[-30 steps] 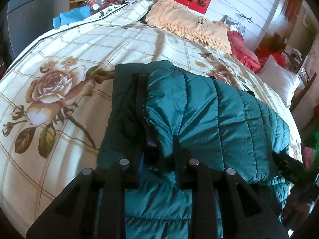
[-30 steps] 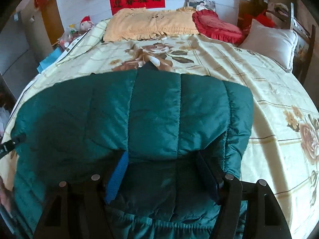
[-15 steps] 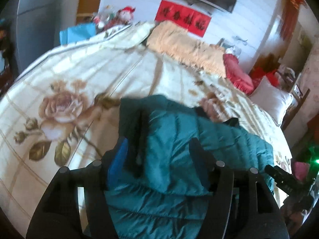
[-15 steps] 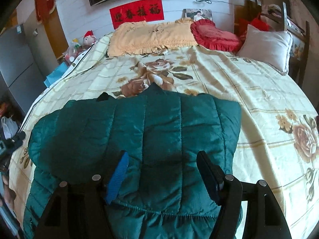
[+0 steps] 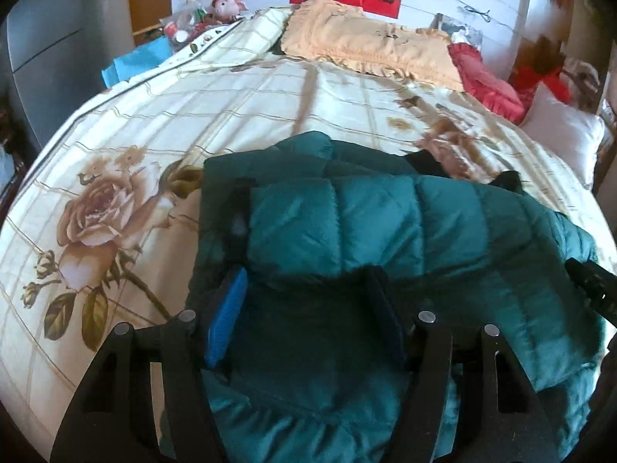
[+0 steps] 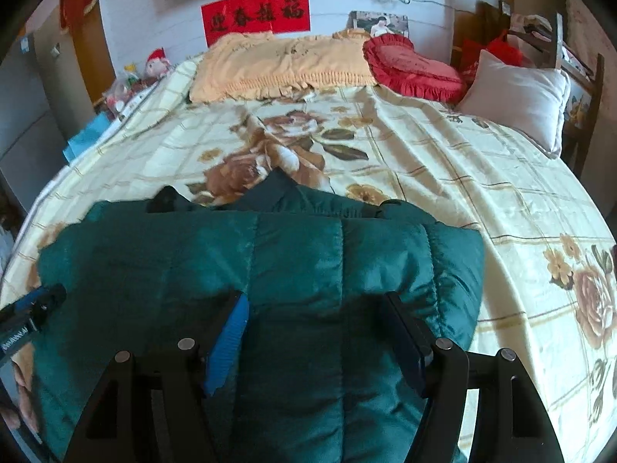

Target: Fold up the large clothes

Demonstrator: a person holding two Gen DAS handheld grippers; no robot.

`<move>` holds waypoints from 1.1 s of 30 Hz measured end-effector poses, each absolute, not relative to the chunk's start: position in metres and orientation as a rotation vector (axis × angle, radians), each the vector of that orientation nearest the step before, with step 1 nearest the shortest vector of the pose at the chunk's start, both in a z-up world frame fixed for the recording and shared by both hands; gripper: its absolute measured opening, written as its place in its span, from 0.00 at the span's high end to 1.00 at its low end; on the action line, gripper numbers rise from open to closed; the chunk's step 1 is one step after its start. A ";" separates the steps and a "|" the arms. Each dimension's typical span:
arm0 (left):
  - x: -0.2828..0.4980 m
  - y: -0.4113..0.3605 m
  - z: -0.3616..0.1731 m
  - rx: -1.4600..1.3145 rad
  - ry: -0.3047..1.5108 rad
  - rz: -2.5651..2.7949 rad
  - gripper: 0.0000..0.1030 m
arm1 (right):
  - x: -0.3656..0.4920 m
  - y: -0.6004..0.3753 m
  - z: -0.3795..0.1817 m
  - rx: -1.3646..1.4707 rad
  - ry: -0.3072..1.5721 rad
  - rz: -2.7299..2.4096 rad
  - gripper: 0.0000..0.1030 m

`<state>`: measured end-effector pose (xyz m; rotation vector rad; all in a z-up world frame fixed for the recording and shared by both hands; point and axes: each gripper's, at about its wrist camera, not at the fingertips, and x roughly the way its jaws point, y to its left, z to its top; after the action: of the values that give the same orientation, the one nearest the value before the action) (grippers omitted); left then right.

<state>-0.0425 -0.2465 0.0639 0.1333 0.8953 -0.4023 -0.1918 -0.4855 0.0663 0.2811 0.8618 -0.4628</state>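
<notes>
A dark green quilted puffer jacket (image 5: 385, 231) lies folded over on the floral bedspread (image 5: 154, 123). It also shows in the right wrist view (image 6: 270, 262). My left gripper (image 5: 304, 289) is open and empty, just above the jacket's near left part. My right gripper (image 6: 316, 308) is open and empty, above the jacket's near right part. The left gripper's tip (image 6: 34, 305) shows at the left edge of the right wrist view. The right gripper's tip (image 5: 590, 281) shows at the right edge of the left wrist view.
At the bed's head lie an orange pillow (image 6: 277, 65), a red cushion (image 6: 412, 65) and a white pillow (image 6: 516, 96). A plush toy (image 5: 227, 4) and clutter stand at the far left. A red banner (image 6: 254, 13) hangs on the wall.
The left gripper has let go of the jacket's folded edge and opened. Both grippers have pulled back and risen. The jacket lies folded.
</notes>
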 end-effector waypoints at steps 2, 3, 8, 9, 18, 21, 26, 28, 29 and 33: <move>-0.038 -0.246 0.059 0.122 0.916 -0.417 0.35 | -0.187 -0.490 0.057 0.285 0.884 -0.465 0.33; -0.036 -0.246 0.058 0.123 0.923 -0.417 0.35 | -0.185 -0.493 0.051 0.302 0.886 -0.463 0.33; -0.038 -0.249 0.056 0.153 0.920 -0.417 0.35 | -0.184 -0.496 0.049 0.316 0.906 -0.466 0.32; -0.038 -0.249 0.056 0.154 0.920 -0.417 0.35 | -0.185 -0.494 0.052 0.305 0.910 -0.468 0.32; -0.040 -0.249 0.057 0.148 0.913 -0.415 0.35 | -0.230 -0.460 0.088 0.265 0.842 -0.404 0.32; -0.040 -0.249 0.057 0.148 0.912 -0.414 0.33 | -0.237 -0.455 0.084 0.259 0.859 -0.407 0.32; -0.040 -0.246 0.055 0.128 0.911 -0.422 0.29 | -0.239 -0.459 0.060 0.229 0.904 -0.441 0.32; -0.042 -0.247 0.053 0.134 0.900 -0.423 0.26 | -0.237 -0.460 0.051 0.228 0.915 -0.447 0.32; -0.043 -0.247 0.052 0.139 0.895 -0.422 0.26 | -0.236 -0.461 0.049 0.225 0.916 -0.450 0.31; -0.044 -0.246 0.052 0.133 0.900 -0.414 0.26 | -0.232 -0.459 0.046 0.204 0.922 -0.467 0.31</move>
<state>-0.0436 -0.2463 0.0523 0.1327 0.9001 -0.4142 -0.2323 -0.4589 0.0459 0.2039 0.9218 -0.4674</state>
